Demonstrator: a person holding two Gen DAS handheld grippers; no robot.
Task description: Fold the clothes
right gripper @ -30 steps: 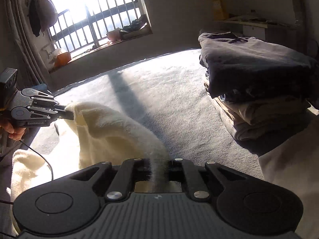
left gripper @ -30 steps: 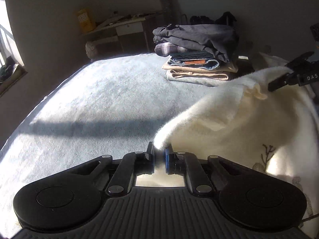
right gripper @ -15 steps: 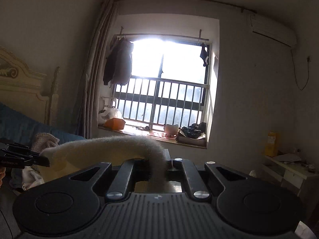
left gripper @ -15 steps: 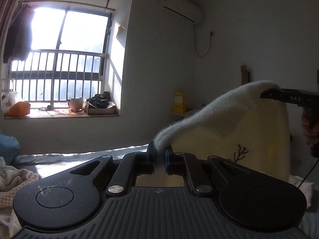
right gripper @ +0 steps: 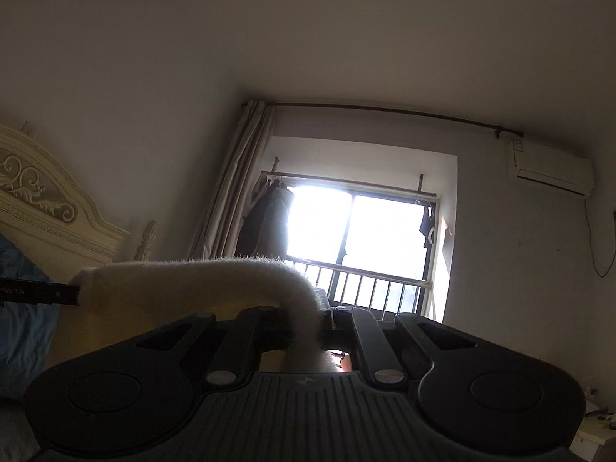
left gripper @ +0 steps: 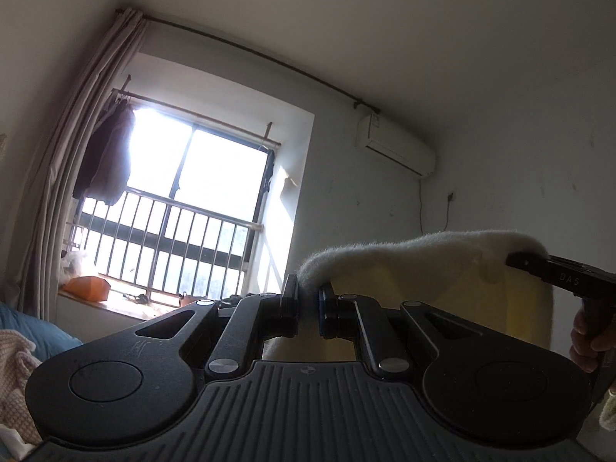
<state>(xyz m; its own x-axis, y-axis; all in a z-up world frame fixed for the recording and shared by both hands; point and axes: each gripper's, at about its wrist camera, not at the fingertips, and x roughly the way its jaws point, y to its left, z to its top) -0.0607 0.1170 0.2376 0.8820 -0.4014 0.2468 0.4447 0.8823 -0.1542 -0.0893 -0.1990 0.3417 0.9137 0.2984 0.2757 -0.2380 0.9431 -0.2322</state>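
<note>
Held aloft between both tools: a fluffy cream garment (left gripper: 423, 254), stretched in the air in front of the window (left gripper: 184, 208). Clamped at one top corner by the left gripper (left gripper: 308, 300), fabric pinched between its blue-padded fingers (left gripper: 327, 304) and spilling up and over to the right. Gripped at the other top corner by the right gripper (right gripper: 321, 317), jaws closed tight on a bunched fold that arches left across the view. Seen from the left wrist camera, the right tool entering from the far right edge (dark body, lettering on the side), with a hand (left gripper: 589, 346) wrapped around its handle. Below the upper edge, yellowish cloth hanging down, lit from behind.

Around: a curtain (left gripper: 77, 177) drawn to the left of the window, dark clothes (left gripper: 107, 161) hanging on a rail in front of the glass, an air conditioner (left gripper: 396, 150) high on the wall, and a carved cream headboard (right gripper: 46, 208) at the left in the right wrist view.
</note>
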